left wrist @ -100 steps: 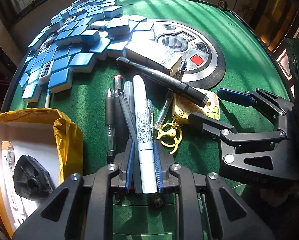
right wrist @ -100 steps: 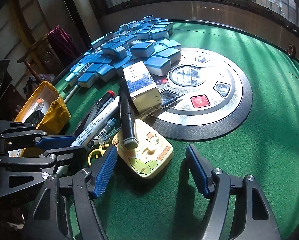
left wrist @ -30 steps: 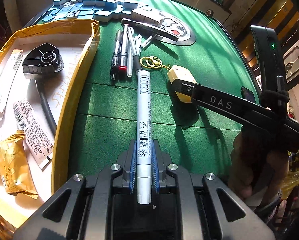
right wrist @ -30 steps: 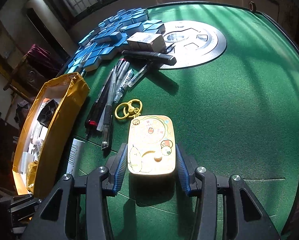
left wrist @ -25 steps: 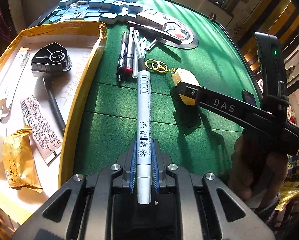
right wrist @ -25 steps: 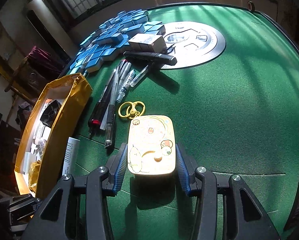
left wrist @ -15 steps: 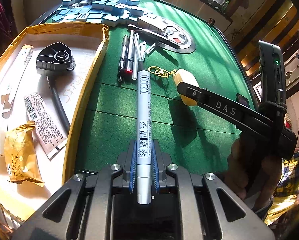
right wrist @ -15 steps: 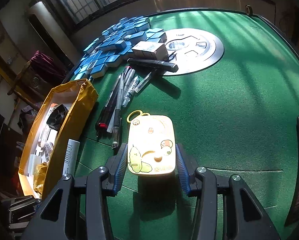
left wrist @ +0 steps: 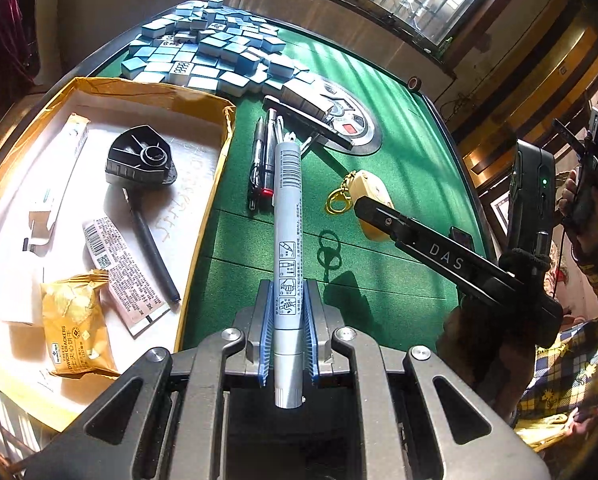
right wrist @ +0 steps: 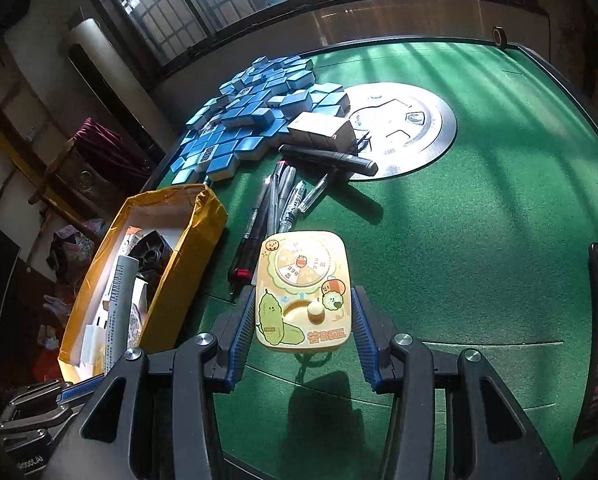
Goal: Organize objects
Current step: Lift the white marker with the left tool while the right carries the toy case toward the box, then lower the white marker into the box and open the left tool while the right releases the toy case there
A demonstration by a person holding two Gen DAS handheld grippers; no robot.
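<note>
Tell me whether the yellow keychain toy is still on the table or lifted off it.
Lifted. The right gripper clamps the yellow toy by its sides, and its shadow falls apart from it on the green table below.

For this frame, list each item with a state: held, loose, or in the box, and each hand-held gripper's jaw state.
Left hand-held gripper: shut on the marker.
Marker: held, clear of the table.
Right hand-held gripper: shut on the yellow toy.
Yellow toy: held, lifted.
Pens: loose on the felt.
Tiles: loose pile.
Cardboard box: open.
Cracker packet: in the box.
</note>
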